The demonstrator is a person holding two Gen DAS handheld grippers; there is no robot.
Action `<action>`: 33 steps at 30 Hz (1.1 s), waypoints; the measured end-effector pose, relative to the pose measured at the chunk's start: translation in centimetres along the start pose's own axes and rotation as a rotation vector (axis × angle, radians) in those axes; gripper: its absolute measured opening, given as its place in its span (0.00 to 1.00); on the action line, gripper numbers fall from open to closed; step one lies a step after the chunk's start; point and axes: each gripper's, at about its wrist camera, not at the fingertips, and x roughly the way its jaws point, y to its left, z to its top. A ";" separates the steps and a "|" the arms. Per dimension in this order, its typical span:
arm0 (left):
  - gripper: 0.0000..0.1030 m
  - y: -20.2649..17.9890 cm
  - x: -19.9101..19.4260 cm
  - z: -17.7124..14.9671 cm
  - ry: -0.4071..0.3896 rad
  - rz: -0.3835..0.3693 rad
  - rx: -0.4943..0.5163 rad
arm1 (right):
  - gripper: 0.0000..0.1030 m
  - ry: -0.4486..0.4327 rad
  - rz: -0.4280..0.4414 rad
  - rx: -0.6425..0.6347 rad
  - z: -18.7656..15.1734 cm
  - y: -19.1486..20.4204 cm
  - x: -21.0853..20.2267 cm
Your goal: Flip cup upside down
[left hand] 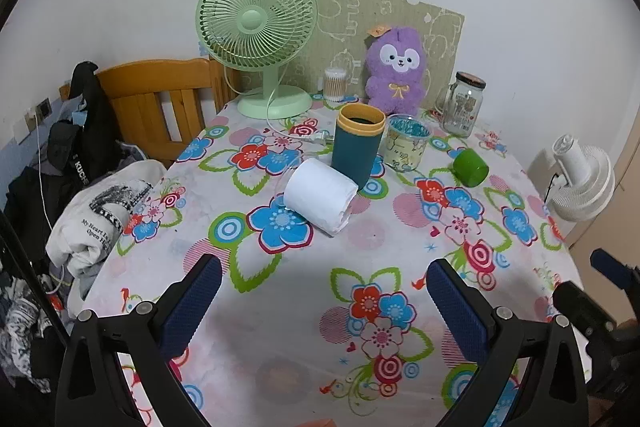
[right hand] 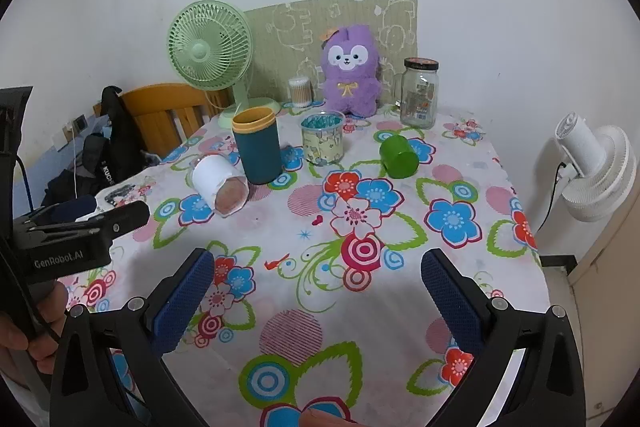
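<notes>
Left-wrist view, left to right: clothes [left hand: 100,211] heaped at the left edge beside a chair [left hand: 160,99]; a green fan [left hand: 256,39] at upper centre; a white cup [left hand: 320,195] lying on its side at centre, just in front of a teal cup [left hand: 356,147] that stands upright with its yellow rim up, the two apparently touching or nearly so; a clear tub [left hand: 406,147] just right of the teal cup; a plush toy [left hand: 396,67] behind; a green cup [left hand: 471,167] on its side, right of centre; a glass jar [left hand: 464,103] at upper right; a white fan [left hand: 584,183] at the right edge, off the table [left hand: 280,327]. The left gripper [left hand: 324,303] occupies the bottom of the frame, jaws wide apart and holding nothing, well short of the cups. In the right-wrist view the right gripper [right hand: 318,303] likewise stands wide and bare at the bottom; a hand [right hand: 24,339] at the lower left edge holds the other tool. Which cup the task means cannot be told; the upright teal cup seems the likeliest, being the only one with its mouth up. Judged step: the approach, with no grasp made. The next move would call for one gripper to advance to the chosen cup, straddle its wall, close, lift clear of the neighbours, and turn the mouth downward before setting it on the cloth.
</notes>
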 end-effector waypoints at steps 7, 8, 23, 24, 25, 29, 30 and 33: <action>1.00 0.1 1.8 0.7 0.016 -0.009 0.054 | 1.00 0.025 0.003 -0.011 1.2 -0.4 2.4; 1.00 0.1 2.1 0.9 0.020 -0.009 0.062 | 1.00 0.026 0.000 -0.014 1.5 -0.6 2.9; 1.00 0.0 7.0 4.6 0.040 -0.063 0.191 | 1.00 0.023 0.055 -0.038 6.2 -1.6 11.1; 1.00 -0.1 7.4 4.9 0.042 -0.067 0.197 | 1.00 0.018 0.061 -0.042 6.6 -1.5 11.6; 1.00 -0.2 7.8 5.1 0.044 -0.075 0.205 | 1.00 0.015 0.067 -0.046 7.0 -1.5 12.1; 1.00 -0.7 9.4 5.7 0.060 -0.098 0.230 | 1.00 0.013 0.078 -0.073 8.1 -1.3 14.3; 1.00 -0.9 9.8 5.9 0.065 -0.100 0.235 | 1.00 0.016 0.084 -0.081 8.4 -1.2 15.1; 1.00 -1.3 11.1 6.2 0.082 -0.097 0.238 | 1.00 0.025 0.097 -0.102 8.8 -0.9 16.9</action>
